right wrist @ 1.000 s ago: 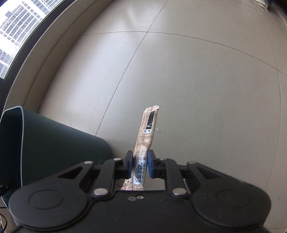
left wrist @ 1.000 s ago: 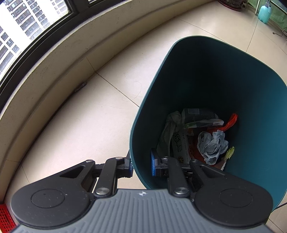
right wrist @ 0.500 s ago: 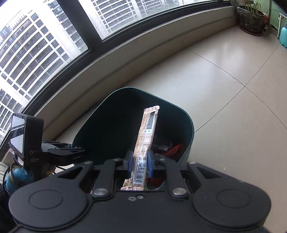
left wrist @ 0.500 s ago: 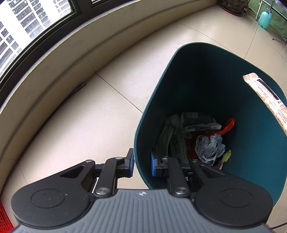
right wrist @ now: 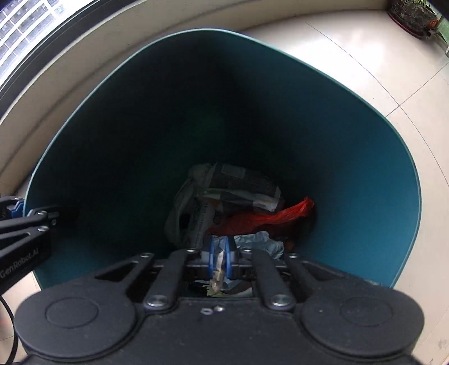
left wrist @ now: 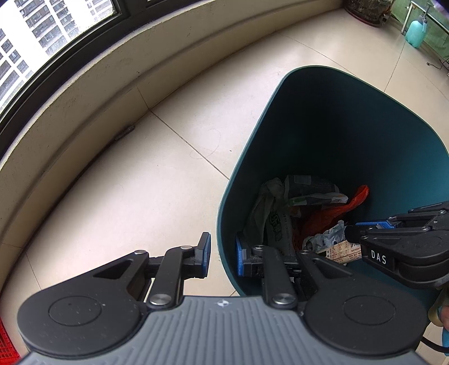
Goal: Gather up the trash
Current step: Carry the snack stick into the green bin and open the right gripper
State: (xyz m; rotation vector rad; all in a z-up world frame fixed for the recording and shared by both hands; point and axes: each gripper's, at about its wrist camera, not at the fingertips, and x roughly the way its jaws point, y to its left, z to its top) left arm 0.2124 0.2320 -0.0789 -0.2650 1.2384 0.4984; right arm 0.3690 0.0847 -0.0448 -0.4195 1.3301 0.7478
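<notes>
Left gripper (left wrist: 221, 252): clamped on the near rim of the dark teal plastic waste bin (left wrist: 331, 134), one blue pad outside the wall, the other inside; pointed steeply down.
Right gripper (right wrist: 219, 257): held over the bin's mouth, pointed steeply down; blue pads close together and closing, with a thin edge of the long beige snack wrapper (right wrist: 217, 276) between them and seemingly pinched there.
Wrapper seen from the left wrist: printed beige strip (left wrist: 341, 250) inside the bin near its right wall, its end at the black tips of the right gripper (left wrist: 356, 233).
Bin contents: lay at the bottom — white crumpled plastic bag with green print (left wrist: 273, 221), grey printed packet (right wrist: 244, 182) toward the far wall, red-orange plastic bag (right wrist: 269, 217) toward the right wall, pale blue crumpled paper (right wrist: 261, 241) nearest the right gripper.
Bin's place: stood on the cream tiled floor (left wrist: 146, 179), near the curved low beige wall (left wrist: 92, 73) under the dark-framed window (left wrist: 56, 31).
Far right corner of the floor: turquoise spray bottle (left wrist: 417, 31) beside a dark plant pot (left wrist: 364, 11), well apart from the bin.
Bottom left edge of the left wrist view: part of a red plastic grid crate (left wrist: 7, 339).
</notes>
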